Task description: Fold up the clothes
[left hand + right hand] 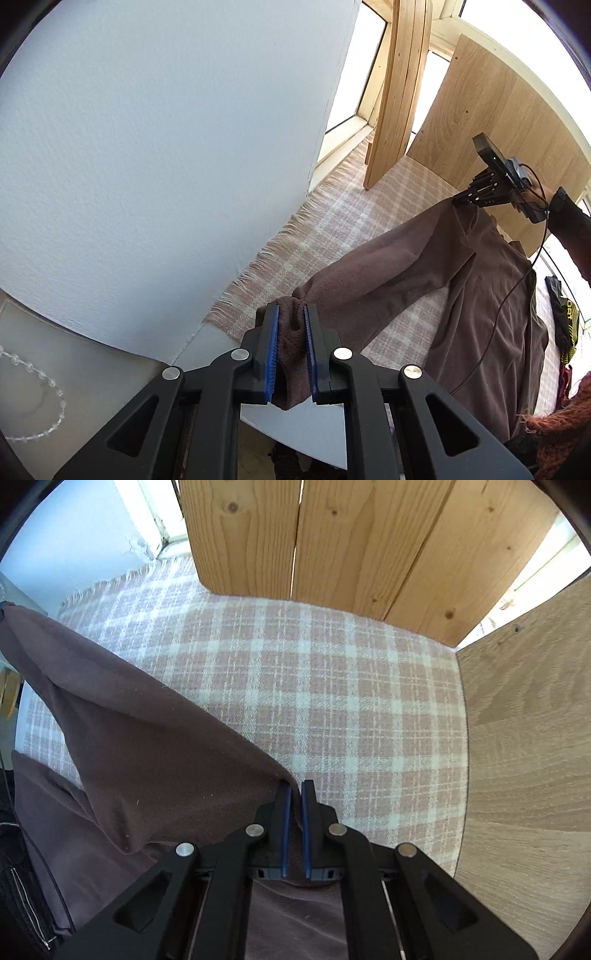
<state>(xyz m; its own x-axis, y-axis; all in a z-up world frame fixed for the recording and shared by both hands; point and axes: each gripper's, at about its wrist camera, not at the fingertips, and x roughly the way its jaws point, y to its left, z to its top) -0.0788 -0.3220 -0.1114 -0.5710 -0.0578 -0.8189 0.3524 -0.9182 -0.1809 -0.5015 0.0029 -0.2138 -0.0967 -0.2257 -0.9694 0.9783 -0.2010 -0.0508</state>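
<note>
The brown garment (461, 266) is plain, lying over a blanket (332, 686) checked in dusty pink and cream with a pale fringe. Both black grippers carry blue pads (272, 354). The wall (166, 147) is white, the wooden boards (314, 539) honey-coloured with dark knots.

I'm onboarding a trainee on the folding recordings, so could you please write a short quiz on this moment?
1. True or false: the left gripper has brown garment fabric bunched between its jaws.
2. What covers the surface under the garment? A) a checked pink-and-white cloth B) bare steel C) a blue towel
3. In the left wrist view, where does the right gripper hold the garment: at its far raised end, or at the end nearest the camera?

Key:
1. True.
2. A.
3. At the far raised end; the fabric stretches between the two grippers.
</note>
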